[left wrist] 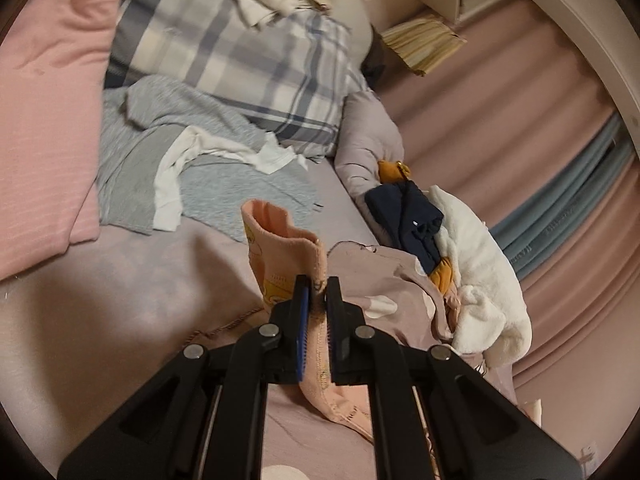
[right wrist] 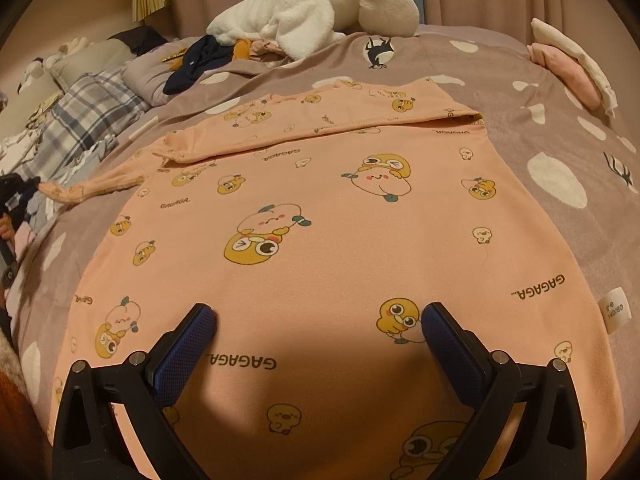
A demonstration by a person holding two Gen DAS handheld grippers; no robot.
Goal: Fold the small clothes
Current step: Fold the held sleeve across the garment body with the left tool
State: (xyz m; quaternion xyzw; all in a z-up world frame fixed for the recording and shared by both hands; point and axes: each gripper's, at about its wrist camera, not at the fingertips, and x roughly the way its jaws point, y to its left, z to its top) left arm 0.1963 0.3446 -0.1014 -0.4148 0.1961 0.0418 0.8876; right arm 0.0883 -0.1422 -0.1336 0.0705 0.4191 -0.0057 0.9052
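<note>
A pink child's top (right wrist: 320,216) with yellow cartoon prints lies spread flat on the mauve spotted duvet (right wrist: 560,140). Its far sleeve is folded across the chest. My right gripper (right wrist: 319,316) is open and empty, fingers resting low over the shirt's near part. My left gripper (left wrist: 316,292) is shut on the cuff of the other sleeve (left wrist: 288,248) and holds it raised off the bed; in the right wrist view that sleeve (right wrist: 92,186) stretches out to the left toward the left gripper (right wrist: 16,196).
A plaid pillow (left wrist: 240,56), grey and white clothes (left wrist: 188,168) and a pink pillow (left wrist: 44,120) lie by the headboard. A heap with a white fleece (right wrist: 316,12) and a navy garment (right wrist: 196,60) sits at the far edge. Folded pink and white clothes (right wrist: 568,64) lie at right.
</note>
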